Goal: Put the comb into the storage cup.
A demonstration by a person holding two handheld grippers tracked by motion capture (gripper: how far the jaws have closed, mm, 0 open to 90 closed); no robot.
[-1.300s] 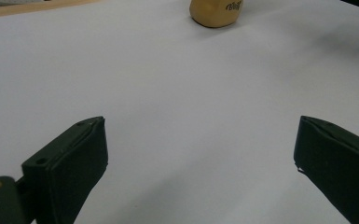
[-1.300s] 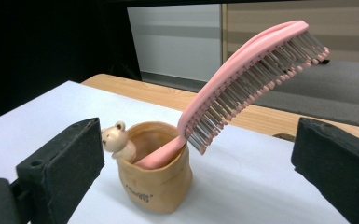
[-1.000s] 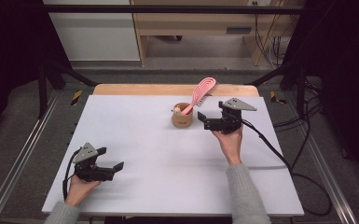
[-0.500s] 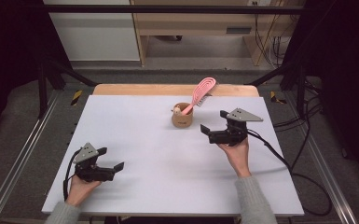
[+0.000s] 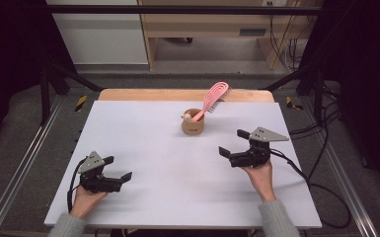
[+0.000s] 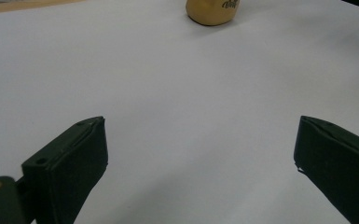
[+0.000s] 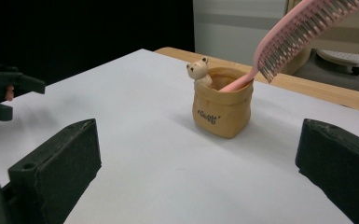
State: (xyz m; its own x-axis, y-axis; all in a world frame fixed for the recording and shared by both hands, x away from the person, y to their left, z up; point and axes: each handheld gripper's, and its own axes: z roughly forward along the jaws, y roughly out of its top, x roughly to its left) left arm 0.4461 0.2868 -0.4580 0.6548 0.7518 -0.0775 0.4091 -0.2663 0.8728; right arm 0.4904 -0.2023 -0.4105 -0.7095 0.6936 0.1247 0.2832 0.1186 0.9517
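The pink comb (image 5: 214, 97) stands handle-down in a small tan holder (image 5: 193, 124) shaped like a sack, its toothed head leaning up and away toward one o'clock. The holder sits on the white surface (image 5: 148, 143) a little past centre, toward twelve o'clock, and a tiny bear figure (image 7: 197, 70) perches on its rim, with dark lettering on its front. From the right tool's own view the comb (image 7: 303, 32) arches over the holder (image 7: 222, 107) toward the upper right.

The right tool (image 5: 234, 144) is held at about four o'clock from the holder, near it but not touching, with its jaws spread wide and nothing between them, pointing toward the left side of the surface. The left tool (image 5: 117, 169) rests low at about seven o'clock, well apart from the holder, its jaws likewise wide apart and empty, aimed across bare surface. In its own view the base of the holder (image 6: 212, 11) sits far off at twelve o'clock.
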